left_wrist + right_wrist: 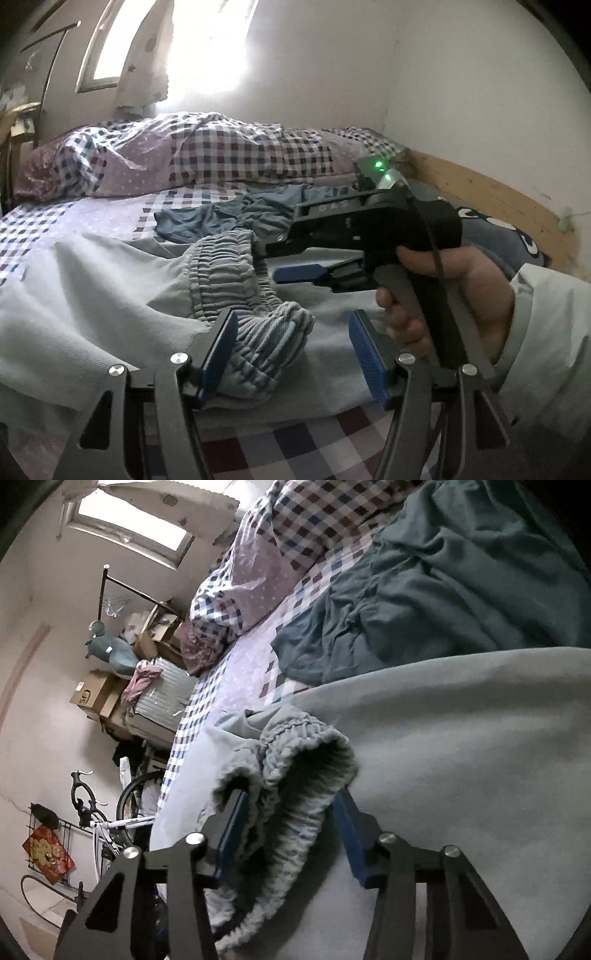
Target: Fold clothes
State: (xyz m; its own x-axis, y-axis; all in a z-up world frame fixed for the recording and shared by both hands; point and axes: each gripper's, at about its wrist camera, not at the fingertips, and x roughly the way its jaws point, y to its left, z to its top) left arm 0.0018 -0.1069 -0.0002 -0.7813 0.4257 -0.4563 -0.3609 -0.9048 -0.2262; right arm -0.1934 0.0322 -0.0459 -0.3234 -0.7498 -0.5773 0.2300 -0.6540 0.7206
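Light grey-blue pants [92, 295] lie spread over the bed, their gathered elastic waistband [221, 273] bunched in the middle. In the left wrist view my left gripper [293, 343] is open; a fold of the waistband rests against its left pad, and the right pad stands apart from it. A hand [461, 288] holds my right gripper [275, 258], whose tips reach the waistband from the right. In the right wrist view the right gripper [288, 812] has a thick fold of the waistband [295, 760] filling the gap between its blue pads, which touch it on both sides.
A crumpled blue garment [221, 218] lies beyond the pants, also seen as the blue garment [443, 590]. A checked duvet [221, 147] is heaped at the far side. A wooden bed board [498, 199] runs along the wall. A bicycle [110, 823] and cardboard boxes [99, 694] stand beside the bed.
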